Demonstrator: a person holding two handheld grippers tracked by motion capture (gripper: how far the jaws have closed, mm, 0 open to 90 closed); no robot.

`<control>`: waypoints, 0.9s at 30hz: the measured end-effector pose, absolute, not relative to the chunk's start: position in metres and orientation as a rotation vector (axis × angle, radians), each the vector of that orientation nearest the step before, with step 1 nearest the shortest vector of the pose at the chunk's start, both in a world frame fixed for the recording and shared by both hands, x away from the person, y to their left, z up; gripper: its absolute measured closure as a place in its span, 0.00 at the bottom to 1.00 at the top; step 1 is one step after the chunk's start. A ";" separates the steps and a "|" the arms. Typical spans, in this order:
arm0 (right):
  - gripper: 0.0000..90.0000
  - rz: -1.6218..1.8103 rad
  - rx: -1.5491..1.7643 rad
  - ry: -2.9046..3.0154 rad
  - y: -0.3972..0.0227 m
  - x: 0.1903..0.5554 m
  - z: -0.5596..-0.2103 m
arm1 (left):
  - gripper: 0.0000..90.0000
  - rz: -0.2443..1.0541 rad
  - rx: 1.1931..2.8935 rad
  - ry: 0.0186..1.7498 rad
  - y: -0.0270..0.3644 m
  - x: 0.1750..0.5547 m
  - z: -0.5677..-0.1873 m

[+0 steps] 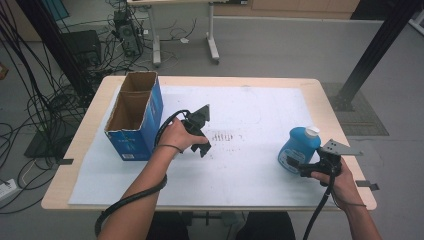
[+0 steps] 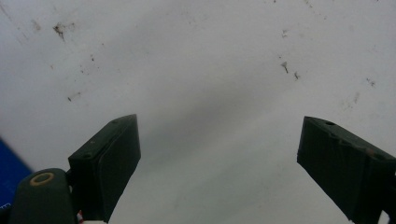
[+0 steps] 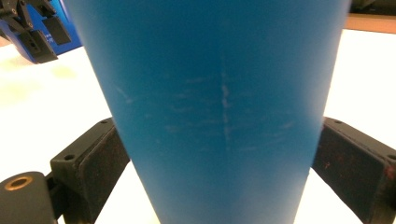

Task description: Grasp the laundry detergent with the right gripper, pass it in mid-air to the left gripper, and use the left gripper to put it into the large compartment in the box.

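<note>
Blue bottle (image 1: 298, 146), white cap, scuffed side

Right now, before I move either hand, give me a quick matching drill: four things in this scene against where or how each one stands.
1 blue bottle
2 cardboard box
3 left gripper
4 right gripper

a jaws apart over the bare white sheet
b open-topped, at the table's left side
c jaws against the bottle's sides
d upright, white cap, at the table's right side

Pairs: 1-d, 2-b, 3-a, 4-c
</note>
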State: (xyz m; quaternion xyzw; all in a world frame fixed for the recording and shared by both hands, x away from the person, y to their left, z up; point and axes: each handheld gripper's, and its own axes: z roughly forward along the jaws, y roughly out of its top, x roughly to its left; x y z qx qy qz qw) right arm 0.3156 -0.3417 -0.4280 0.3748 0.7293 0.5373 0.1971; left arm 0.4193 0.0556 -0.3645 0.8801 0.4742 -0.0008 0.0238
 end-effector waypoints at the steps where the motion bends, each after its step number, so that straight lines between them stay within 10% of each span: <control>1: 0.08 1.503 1.047 2.042 -0.341 0.316 -0.428 | 0.15 -0.002 2.720 1.470 0.055 0.419 -0.365; 27: 0.16 1.514 1.012 2.036 -0.337 0.317 -0.427 | 0.15 -0.005 2.718 1.472 0.056 0.419 -0.365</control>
